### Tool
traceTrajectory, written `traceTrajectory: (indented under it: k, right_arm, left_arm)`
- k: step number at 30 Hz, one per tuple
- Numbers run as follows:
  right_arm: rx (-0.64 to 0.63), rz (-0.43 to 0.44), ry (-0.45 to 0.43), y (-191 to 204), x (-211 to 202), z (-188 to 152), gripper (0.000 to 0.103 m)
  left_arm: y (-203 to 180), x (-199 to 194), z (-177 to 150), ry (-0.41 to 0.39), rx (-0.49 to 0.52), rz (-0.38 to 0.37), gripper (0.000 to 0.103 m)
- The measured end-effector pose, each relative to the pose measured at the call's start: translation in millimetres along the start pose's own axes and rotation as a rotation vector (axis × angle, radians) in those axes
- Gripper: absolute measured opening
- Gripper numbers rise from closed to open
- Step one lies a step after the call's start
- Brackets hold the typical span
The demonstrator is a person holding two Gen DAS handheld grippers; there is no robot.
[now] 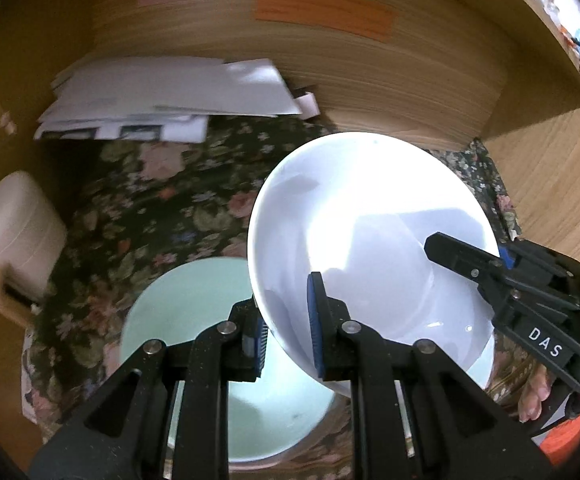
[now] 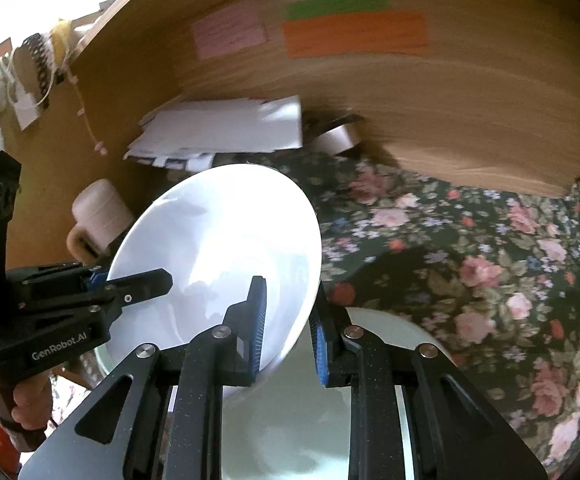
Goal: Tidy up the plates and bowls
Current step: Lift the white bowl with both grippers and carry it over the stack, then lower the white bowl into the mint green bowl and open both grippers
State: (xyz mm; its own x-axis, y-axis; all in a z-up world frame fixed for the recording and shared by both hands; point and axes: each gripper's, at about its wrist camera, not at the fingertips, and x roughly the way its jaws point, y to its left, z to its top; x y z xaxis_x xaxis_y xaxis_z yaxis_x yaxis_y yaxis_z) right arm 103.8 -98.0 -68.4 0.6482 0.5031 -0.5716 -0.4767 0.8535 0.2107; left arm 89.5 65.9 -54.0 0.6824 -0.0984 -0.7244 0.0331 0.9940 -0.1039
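Left hand-held gripper (image 1: pixel 286 332): nearest the lens, jaws clamped on the near-left rim of the white bowl (image 1: pixel 370 240), one pad inside the wall, one outside.
Right hand-held gripper (image 2: pixel 288 332): clamped on the same bowl's opposite rim; seen from the left wrist view it came in from the right edge, upper finger over the lip.
White bowl: largest task item, held off the cloth by both grippers, tilted so its opening faced the cameras; glare washed out the inside.
Key relation: pale green bowl (image 1: pixel 194 312) sat directly under and slightly left of the white bowl, mouth up; judged stacking target, so the coming move looked like a short drop and leveling, both hands equally near.
Risk: tilted rim could clip the green bowl's edge; judgement only.
Bench (image 2: pixel 470 248): covered in a dark floral cloth, mostly bare on the right side.
Wooden back panel (image 2: pixel 430 112): curved wall behind, pink, green and orange sticky notes (image 2: pixel 354 36) on it.
Paper stack (image 1: pixel 170 96): loose white sheets against the panel, well apart from the bowls.
White mug (image 1: pixel 18 224): on its side at the left edge.
Tape roll (image 2: pixel 338 136): small, blurred, beside the papers.
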Motion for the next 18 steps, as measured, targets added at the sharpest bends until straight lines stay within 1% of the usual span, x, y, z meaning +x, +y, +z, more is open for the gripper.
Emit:
traceTrajectory:
  k: [5, 10, 18]
  right_arm:
    - [-0.031, 0.026, 0.024, 24.2, 12.5, -1.7, 0.019]
    - [-0.041, 0.051, 0.041, 38.8, 23.5, -4.0, 0.019]
    - [-0.029, 0.086, 0.094, 49.5, 44.2, -13.6, 0.019]
  left_arm:
    - [27.5, -10.4, -13.7, -0.007, -0.045, 0.011, 0.018]
    - [48.6, -14.4, -22.5, -0.004, -0.075, 0.023, 0.018]
    - [65.7, -8.4, -35.2, 0.020, -0.095, 0.045, 0.018]
